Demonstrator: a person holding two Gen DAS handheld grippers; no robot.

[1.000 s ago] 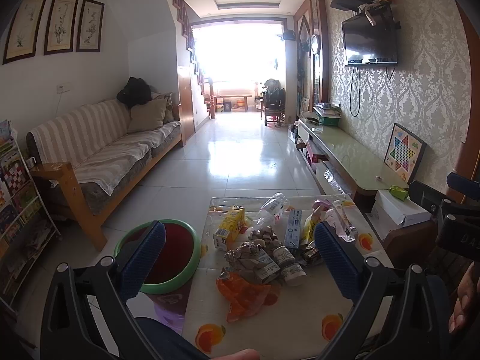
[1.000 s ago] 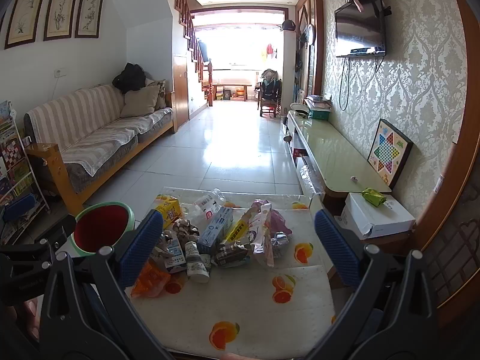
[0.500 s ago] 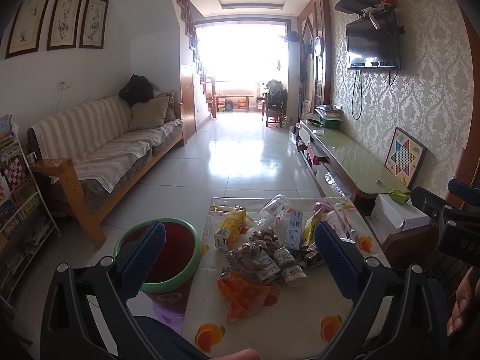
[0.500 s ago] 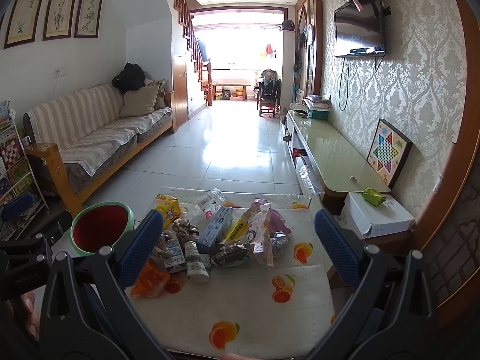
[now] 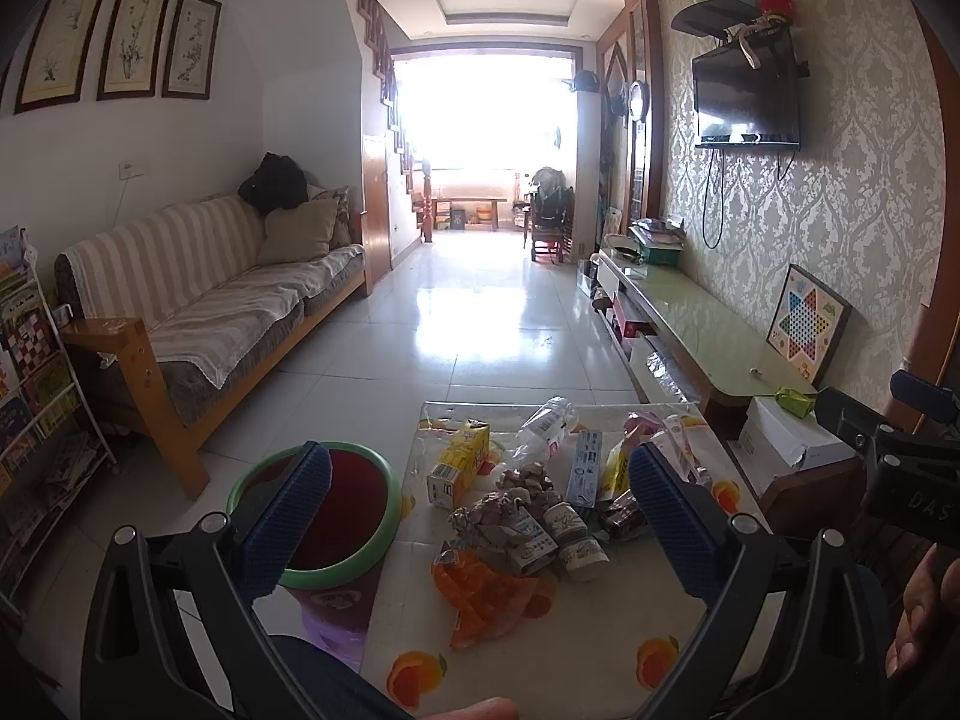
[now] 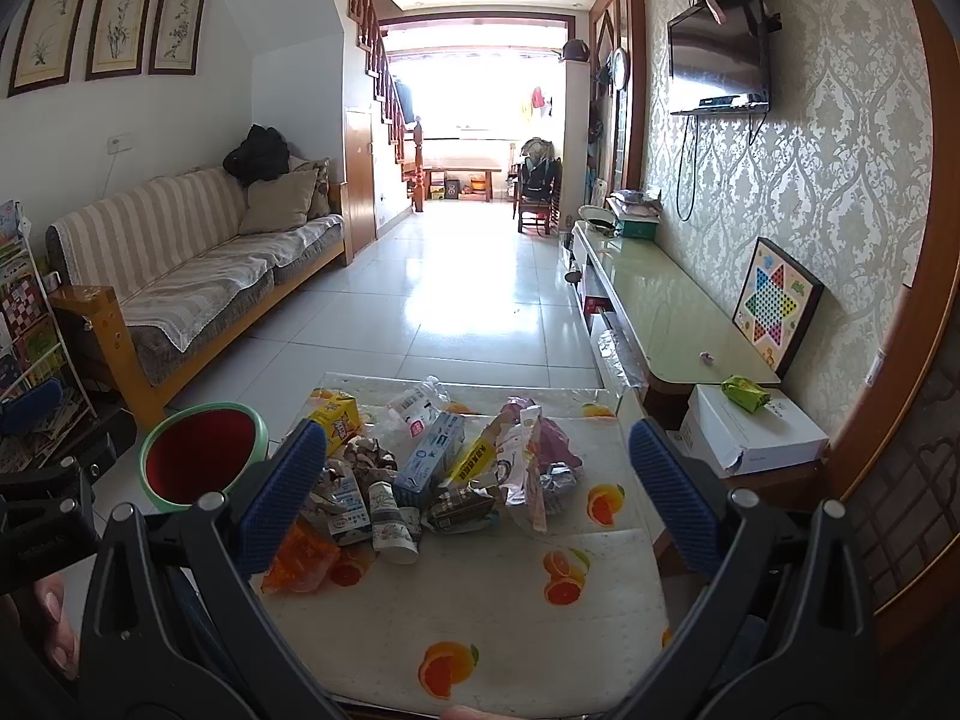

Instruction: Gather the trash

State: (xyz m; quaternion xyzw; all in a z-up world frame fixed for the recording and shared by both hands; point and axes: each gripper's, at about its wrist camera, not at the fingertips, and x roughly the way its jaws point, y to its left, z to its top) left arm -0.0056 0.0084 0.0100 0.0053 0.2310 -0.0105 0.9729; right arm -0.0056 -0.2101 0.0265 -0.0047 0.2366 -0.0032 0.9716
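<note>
**Waiting to start: the trash heap is untouched and the bin looks empty**

Sitting ahead of both grippers, the trash pile (image 6: 432, 474) covers the far half of the fruit-print table cover (image 6: 480, 618), framed between the spread fingers in each wrist view. Nothing seems collected yet: what shows of the inside of the green-rimmed bin (image 5: 336, 510) is bare red, though its bottom is hidden, and every piece lies on the cover, so by my reading the whole job is left.

The clear plastic bottle (image 5: 546, 426) at the far edge lies on its side, its long axis running away and to the right of the left gripper (image 5: 474, 522); which end bears the cap I cannot tell. The blue-and-white carton (image 6: 432, 459) lies flat, its length also running away and to the right, from the right gripper (image 6: 474, 498). The yellow juice box (image 5: 459, 465) lies far-left in the heap, nearest the bin. The orange wrapper (image 5: 486, 594) is the closest piece, crumpled with no clear axis. Two small paper cups (image 5: 573, 531) lie tipped over mid-heap.

Both grippers hover short of the pile, spread wide and holding nothing. The bin stands off the table's left edge, behind the left gripper's left finger (image 5: 288, 516).
</note>
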